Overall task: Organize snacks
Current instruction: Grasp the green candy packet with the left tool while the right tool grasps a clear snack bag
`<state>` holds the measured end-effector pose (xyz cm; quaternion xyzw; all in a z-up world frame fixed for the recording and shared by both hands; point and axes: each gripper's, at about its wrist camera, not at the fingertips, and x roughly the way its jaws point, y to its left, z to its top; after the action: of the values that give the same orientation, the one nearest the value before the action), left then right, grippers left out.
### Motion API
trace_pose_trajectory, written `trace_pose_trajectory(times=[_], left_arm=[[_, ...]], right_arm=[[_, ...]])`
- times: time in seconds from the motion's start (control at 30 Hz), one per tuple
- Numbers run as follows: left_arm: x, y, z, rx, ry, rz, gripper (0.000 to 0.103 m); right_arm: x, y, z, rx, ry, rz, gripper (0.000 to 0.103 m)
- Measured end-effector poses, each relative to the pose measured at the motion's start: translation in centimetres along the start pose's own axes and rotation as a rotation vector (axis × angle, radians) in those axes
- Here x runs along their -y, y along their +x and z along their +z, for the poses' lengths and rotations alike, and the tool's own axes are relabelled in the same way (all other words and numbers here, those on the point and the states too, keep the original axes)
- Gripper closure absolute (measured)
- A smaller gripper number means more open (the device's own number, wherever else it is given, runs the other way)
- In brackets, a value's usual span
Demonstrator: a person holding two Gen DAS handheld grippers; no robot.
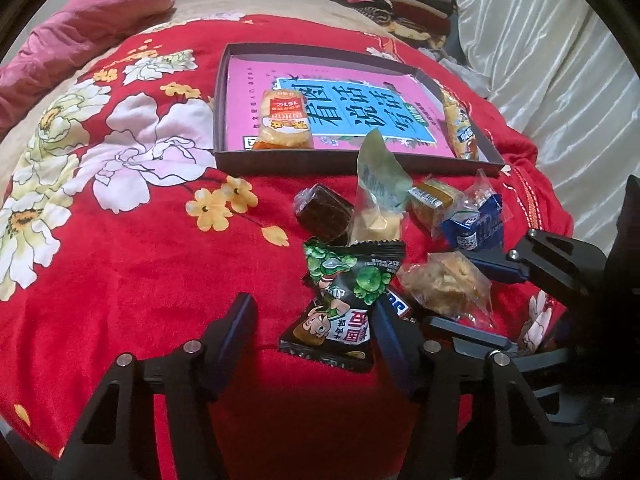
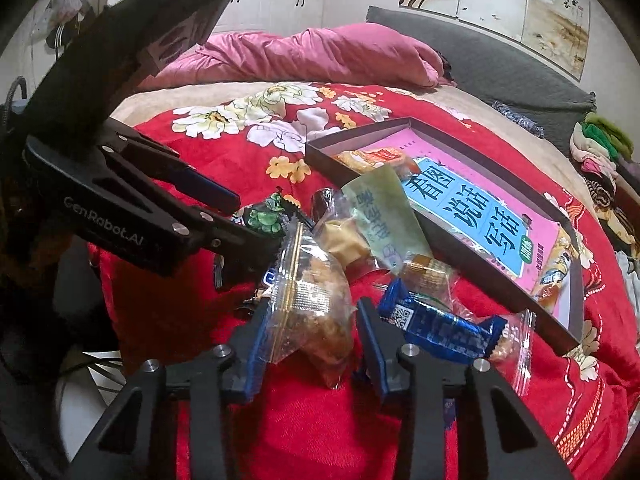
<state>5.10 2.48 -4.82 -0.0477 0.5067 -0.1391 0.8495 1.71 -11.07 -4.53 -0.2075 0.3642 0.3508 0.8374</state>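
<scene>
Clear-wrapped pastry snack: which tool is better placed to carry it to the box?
Right. The right tool already straddles the clear-wrapped pastry snack, with the box just beyond. The left tool is set around the green pea packet instead.

A red plush blanket printed with white and yellow flowers (image 1: 140, 264) covers the bed. A crumpled pink quilt (image 2: 320, 56) lies at its far side, a stack of folded clothes (image 1: 392, 0) far right, cream satin fabric (image 1: 540, 60) beside it.
</scene>
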Motion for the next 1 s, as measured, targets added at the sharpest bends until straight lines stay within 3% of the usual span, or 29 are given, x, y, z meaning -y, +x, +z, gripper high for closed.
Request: trace_pose_trajectory(times=[0.47,0.57,0.63,0.7,1.0], left_arm=[[0.0,0.6,0.2,-0.004,-0.011,-0.006,0.042],[0.0,0.7,0.2,0.001,-0.013,-0.008,0.048],[0.2,0.7,0.2,0.002,-0.014,-0.014,0.059],[0.3,0.8,0.1,0.003,-0.009,-0.025,0.065],[-0.4,0.0,0.4,0.023,-0.047,-0.043,0.072]], right_arm=[[0.8,0.8,0.0,-0.013,0.04,0.043,0.068],[1.1,0.6,0.0,-0.01,0.06,0.06,0.068],[1.4,0.4,0.0,-0.005,0.073,0.07,0.068],[1.6,0.1,-0.1,0.003,0.086,0.079,0.068],[2.7,-1.2,-0.3,0.039,0.149,0.096,0.068]])
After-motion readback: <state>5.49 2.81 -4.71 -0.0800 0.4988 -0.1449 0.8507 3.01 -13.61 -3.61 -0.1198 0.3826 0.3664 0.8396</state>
